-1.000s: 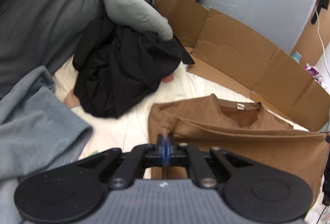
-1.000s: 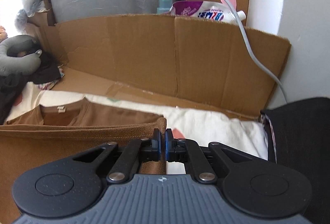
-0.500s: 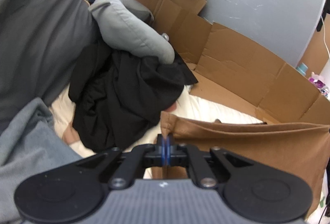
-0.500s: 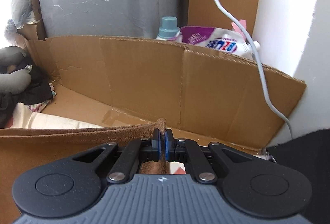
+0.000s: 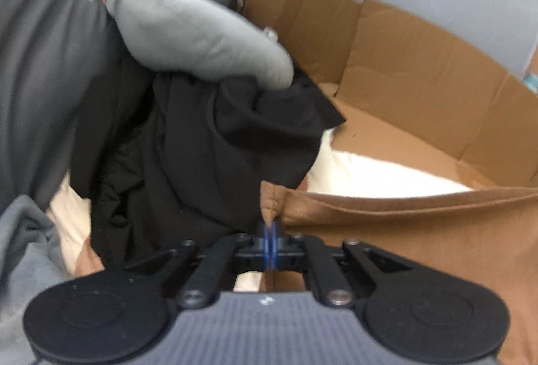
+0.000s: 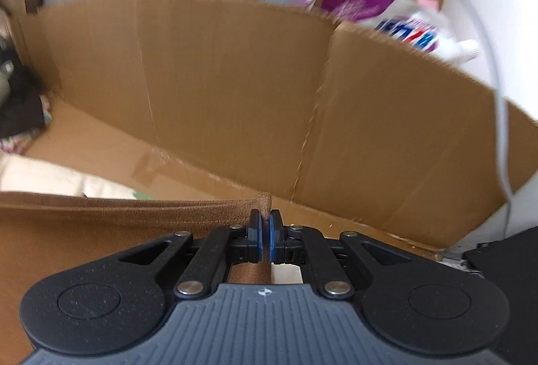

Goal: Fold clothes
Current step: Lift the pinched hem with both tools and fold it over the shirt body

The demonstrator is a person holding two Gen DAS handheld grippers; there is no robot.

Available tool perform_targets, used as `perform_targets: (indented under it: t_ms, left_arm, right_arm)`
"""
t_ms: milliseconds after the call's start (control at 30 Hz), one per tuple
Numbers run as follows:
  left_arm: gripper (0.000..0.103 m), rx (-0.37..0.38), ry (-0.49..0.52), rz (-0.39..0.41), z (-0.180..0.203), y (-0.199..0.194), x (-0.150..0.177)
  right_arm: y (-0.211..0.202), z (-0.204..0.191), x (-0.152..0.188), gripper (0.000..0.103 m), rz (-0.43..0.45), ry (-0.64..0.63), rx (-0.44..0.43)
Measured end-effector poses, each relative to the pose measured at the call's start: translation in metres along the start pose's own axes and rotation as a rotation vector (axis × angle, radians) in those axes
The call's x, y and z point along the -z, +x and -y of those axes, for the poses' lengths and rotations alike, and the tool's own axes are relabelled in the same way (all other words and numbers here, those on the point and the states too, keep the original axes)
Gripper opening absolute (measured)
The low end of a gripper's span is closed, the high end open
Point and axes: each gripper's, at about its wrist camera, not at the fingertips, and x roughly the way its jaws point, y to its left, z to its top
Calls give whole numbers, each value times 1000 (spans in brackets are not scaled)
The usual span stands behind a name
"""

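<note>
1. The left gripper [image 5: 271, 235] has its jaws pressed together on one corner of the brown shirt [image 5: 420, 240] — a small tuft of cloth pokes up above the blue pads.
2. The right gripper [image 6: 265, 239] pinches the opposite corner of the same shirt [image 6: 101, 230].
3. The shirt's top edge runs taut between the two grippers — lifted above the white bedsheet [image 5: 376, 173].
4. A pile of black clothing [image 5: 208, 156] lies under a grey neck pillow [image 5: 198, 32]; a cardboard wall [image 6: 218, 89] stands behind.
</note>
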Motion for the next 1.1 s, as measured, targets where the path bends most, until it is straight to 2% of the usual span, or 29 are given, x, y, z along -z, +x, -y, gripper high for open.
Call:
perform_targets:
  t_ms: [167, 300, 633, 833, 933, 1033, 1100]
  left_arm:
    - [2, -25, -5, -23, -3, 20, 9]
    - [3, -39, -9, -24, -1, 29, 13]
    - [3, -73, -6, 22, 2, 28, 4]
    - [3, -102, -14, 13, 5, 34, 4]
    - [3, -111, -24, 49, 4, 30, 5]
    - [3, -125, -22, 74, 4, 27, 5]
    - [3, -118, -26, 57, 4, 31, 5]
  right_arm:
    - [28, -13, 2, 2, -37, -25, 18]
    - [37, -17, -4, 2, -31, -43, 28]
    - [57, -31, -20, 2, -30, -60, 74]
    - [71, -39, -25, 3, -44, -77, 99]
    - [72, -40, -28, 3, -30, -87, 111]
    - [73, -42, -32, 3, -22, -87, 110]
    - [77, -44, -33, 4, -42, -90, 98]
